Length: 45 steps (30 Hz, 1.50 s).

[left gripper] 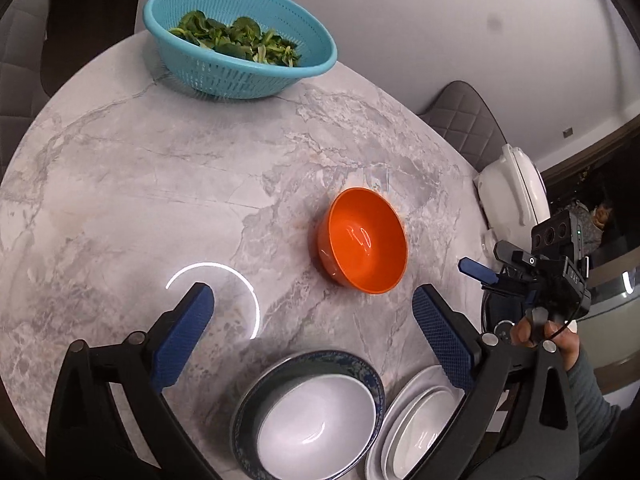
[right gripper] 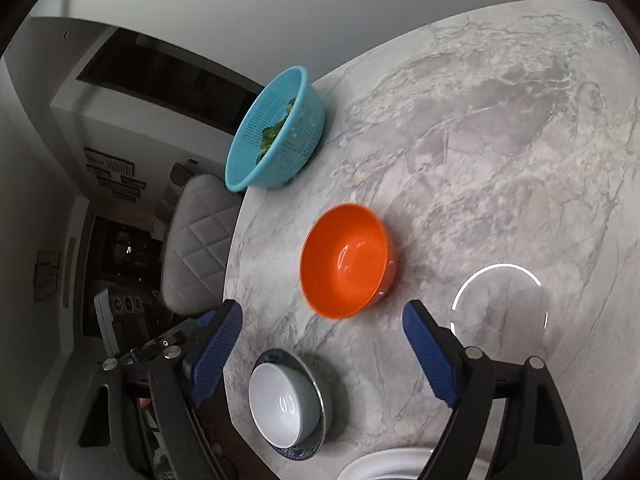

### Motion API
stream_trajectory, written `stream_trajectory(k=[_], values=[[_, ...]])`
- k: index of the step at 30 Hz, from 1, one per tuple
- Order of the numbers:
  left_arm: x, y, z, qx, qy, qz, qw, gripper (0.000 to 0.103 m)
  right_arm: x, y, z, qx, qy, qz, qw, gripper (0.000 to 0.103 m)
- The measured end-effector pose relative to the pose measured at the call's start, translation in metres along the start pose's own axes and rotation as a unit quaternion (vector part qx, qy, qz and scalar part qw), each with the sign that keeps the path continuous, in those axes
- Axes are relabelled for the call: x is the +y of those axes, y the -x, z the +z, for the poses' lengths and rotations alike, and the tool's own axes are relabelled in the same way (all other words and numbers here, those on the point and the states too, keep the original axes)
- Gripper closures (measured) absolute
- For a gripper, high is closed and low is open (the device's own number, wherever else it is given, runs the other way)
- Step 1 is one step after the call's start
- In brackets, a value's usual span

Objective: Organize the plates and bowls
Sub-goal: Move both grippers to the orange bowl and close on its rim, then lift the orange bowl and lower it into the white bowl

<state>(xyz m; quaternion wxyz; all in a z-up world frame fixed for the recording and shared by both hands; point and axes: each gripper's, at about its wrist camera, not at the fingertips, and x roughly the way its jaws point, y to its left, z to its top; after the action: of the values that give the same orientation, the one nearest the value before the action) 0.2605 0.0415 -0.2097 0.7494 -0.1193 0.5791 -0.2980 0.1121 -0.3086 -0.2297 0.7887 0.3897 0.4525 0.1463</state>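
Bowls and plates are partly gathered at the near edge of the marble table [left gripper: 120, 168]: a white bowl [left gripper: 316, 424] sits nested inside a dark blue-rimmed bowl [left gripper: 370, 372], and a stack of white plates [left gripper: 416, 412] lies just beside them. One orange bowl [left gripper: 364, 240] stands alone and upright, apart from both stacks, toward the middle of the table.

The left gripper [left gripper: 312, 336] hangs above the nested bowls with its jaws spread wide and nothing between them. The right gripper [right gripper: 320, 344] is also wide and empty, pointing toward the orange bowl.

The likely next step is fetching the orange bowl. It would go best by pinching one wall of the rim, one pad inside and one outside, then lifting straight up before carrying it over to the white bowl, so it settles in level.

Open tabletop surrounds the orange bowl on all sides. A blue colander [left gripper: 240, 40] of greens sits well away at the far edge. The stacks lie close to the near edge, so lowering should stay gentle.
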Motion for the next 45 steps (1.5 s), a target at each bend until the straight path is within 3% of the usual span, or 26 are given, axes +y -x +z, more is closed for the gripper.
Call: stream_trajectory(k=[3,10,13,15,17,21,32,36,40,45], values=[[-0.007,-0.022,0.020,0.011,-0.001,0.008,0.9999,0.003,-0.028,-0.008,0.020,0.013,-0.043,0.028,0.999,0.019],[-0.019,-0.080,0.044,0.058,-0.011,0.029,0.9978,0.004,-0.048,-0.045,0.031,0.063,-0.056,0.021,0.996,0.029],[-0.025,-0.094,0.043,0.065,-0.028,0.043,0.9966,0.005,-0.052,-0.054,0.032,0.071,-0.063,0.016,0.995,0.039],[-0.028,-0.103,0.043,0.072,-0.039,0.055,0.9951,0.013,-0.054,-0.060,0.033,0.079,-0.063,0.009,0.995,0.051],[-0.029,-0.111,0.042,0.081,-0.040,0.061,0.9940,0.026,-0.054,-0.065,0.034,0.090,-0.061,0.007,0.994,0.057],[-0.028,-0.123,0.040,0.096,-0.042,0.061,0.9927,0.027,-0.053,-0.075,0.035,0.096,-0.057,0.009,0.994,0.060],[-0.024,-0.143,0.040,0.122,-0.034,0.040,0.9911,0.070,-0.044,-0.089,0.038,0.119,-0.026,0.002,0.993,0.065],[-0.023,-0.146,0.041,0.124,-0.033,0.043,0.9908,0.076,-0.041,-0.096,0.038,0.127,-0.015,-0.015,0.992,0.084],[-0.021,-0.147,0.040,0.125,-0.031,0.049,0.9905,0.085,-0.040,-0.098,0.040,0.124,-0.010,-0.025,0.992,0.086],[-0.019,-0.143,0.038,0.127,-0.028,0.051,0.9902,0.086,-0.038,-0.100,0.041,0.121,-0.012,-0.035,0.992,0.087]])
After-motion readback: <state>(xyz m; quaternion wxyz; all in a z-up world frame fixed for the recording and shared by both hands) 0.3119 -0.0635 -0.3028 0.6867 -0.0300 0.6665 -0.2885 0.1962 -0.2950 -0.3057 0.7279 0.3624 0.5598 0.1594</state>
